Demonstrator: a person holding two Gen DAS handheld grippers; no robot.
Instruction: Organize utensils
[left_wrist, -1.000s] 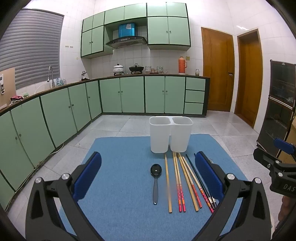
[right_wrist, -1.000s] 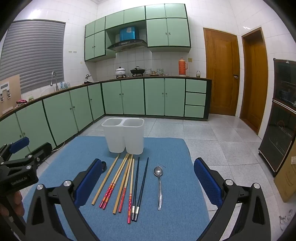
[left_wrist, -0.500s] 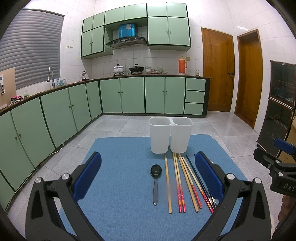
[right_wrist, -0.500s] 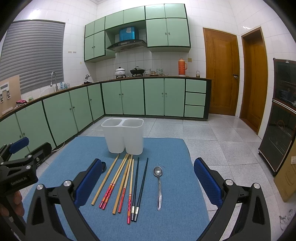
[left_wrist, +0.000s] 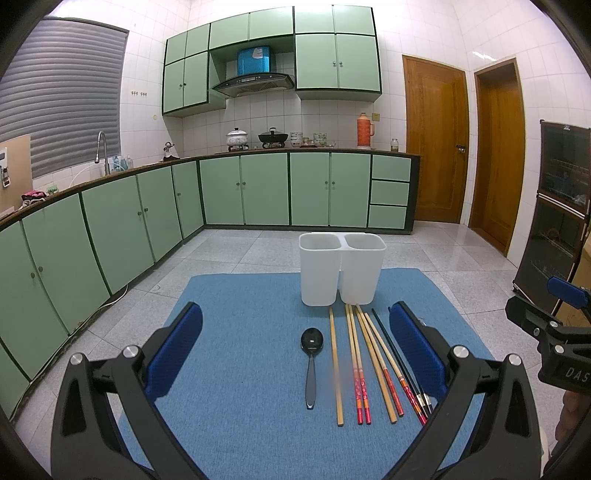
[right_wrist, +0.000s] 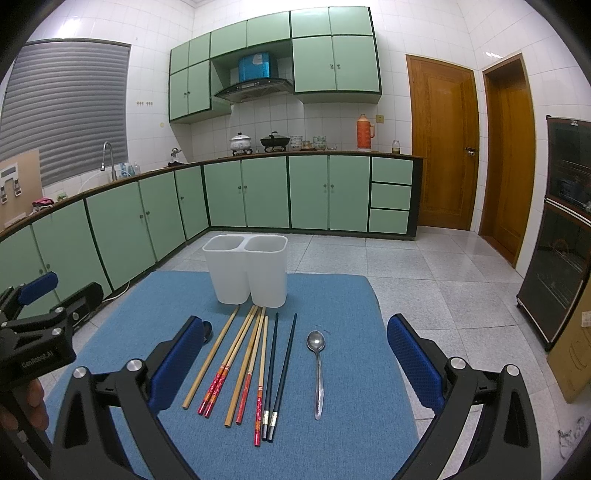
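Between the gaping left claw (left_wrist: 295, 349) fingers, black spoon (left_wrist: 311, 360) on mat (left_wrist: 236, 369).

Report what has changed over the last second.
Nothing visibly changed. Both grippers, left and right, hover open and empty above the blue mat; the chopsticks, both spoons and the empty white holder lie as before.

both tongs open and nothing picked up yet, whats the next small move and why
Probably lower the right tongs onto the silver spoon. It lies alone on the blue mat, apart from the black chopsticks beside it, so it looks like the easiest clean grasp. Both compartments of the white holder appear empty. The left tongs could similarly take the black spoon.
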